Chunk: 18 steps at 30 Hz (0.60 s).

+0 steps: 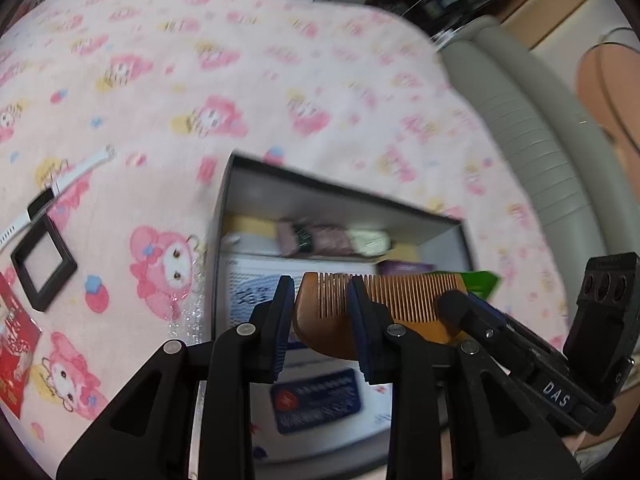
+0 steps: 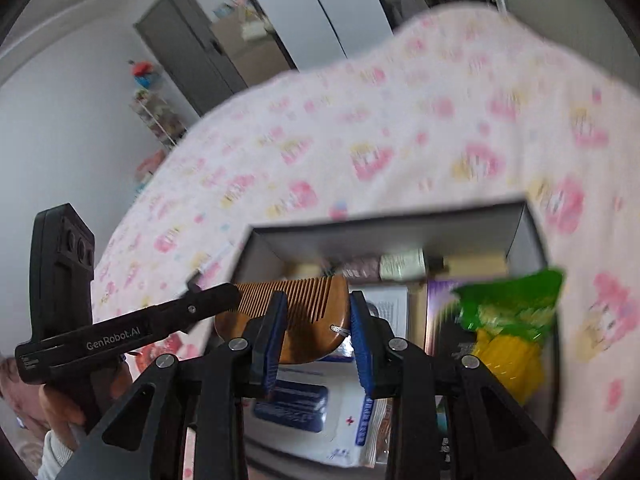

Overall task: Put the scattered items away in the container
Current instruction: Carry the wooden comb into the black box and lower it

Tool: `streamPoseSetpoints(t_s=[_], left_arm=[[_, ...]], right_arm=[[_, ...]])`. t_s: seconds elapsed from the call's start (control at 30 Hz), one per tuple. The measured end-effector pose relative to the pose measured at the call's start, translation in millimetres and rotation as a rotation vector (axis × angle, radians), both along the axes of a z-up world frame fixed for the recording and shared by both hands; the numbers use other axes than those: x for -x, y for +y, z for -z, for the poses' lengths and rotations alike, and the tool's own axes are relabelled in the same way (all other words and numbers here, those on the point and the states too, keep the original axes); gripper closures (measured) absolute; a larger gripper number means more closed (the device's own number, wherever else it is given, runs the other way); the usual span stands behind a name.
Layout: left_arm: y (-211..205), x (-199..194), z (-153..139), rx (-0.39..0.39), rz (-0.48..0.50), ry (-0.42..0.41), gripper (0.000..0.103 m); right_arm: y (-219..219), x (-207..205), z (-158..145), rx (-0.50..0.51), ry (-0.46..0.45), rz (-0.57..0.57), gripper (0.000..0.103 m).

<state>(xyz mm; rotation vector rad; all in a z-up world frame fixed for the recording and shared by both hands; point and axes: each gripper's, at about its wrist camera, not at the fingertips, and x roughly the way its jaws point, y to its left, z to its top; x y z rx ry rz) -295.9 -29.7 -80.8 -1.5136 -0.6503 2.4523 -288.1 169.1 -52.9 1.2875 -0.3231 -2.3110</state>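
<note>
A brown wooden comb (image 1: 408, 300) hangs level over the open grey box (image 1: 340, 196), held at both ends. My left gripper (image 1: 318, 292) is shut on its rounded left end. My right gripper (image 1: 456, 300) comes in from the right and is shut on the other end. In the right wrist view, the comb (image 2: 304, 296) sits between my right gripper's (image 2: 316, 308) blue pads, and the left gripper (image 2: 230, 292) grips it from the left. The box (image 2: 380, 236) holds a green and yellow packet (image 2: 512, 312), a wipes pack (image 2: 304, 400) and other small items.
On the pink cartoon-print sheet (image 1: 240, 60), left of the box, lie a white-strapped watch (image 1: 60, 188), a black square frame (image 1: 44, 260) and a red packet (image 1: 16, 336). A grey padded edge (image 1: 520, 120) borders the bed at the right. A person's hand (image 2: 60, 408) holds the left gripper.
</note>
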Motion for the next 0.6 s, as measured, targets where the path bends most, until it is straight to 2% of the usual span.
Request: streamPoseSetpoints(t_s=[0.2,0.3,0.37,0.47,0.6], left_arm=[[15.8,14.6,17.7,0.139,-0.011,-0.041,0.075],[23.5,17.9,17.4,0.187,0.001,-0.050,0.075],[25.4,16.8,17.6,0.197,0.007,-0.057,0.075],[25.1,8.8,17.0,0.199,0.014,-0.056,0.075],[23.5,-15.1,3.6,0.183,0.035,-0.007,0.075]], right_arm=[[-8.4,23.5,43.4,-0.054,-0.137,0.007,0.075],[-17.9,30.0,57.9,-0.136,-0.198,0.013,0.072],[-22.7,28.8,60.6,-0.172,-0.193,0.022,0.072],[-25.7,19.5,53.3,-0.174,-0.156,0.026,0.072],[-25.1,0.1,37.8,-0.200,-0.099,0.036,0.072]])
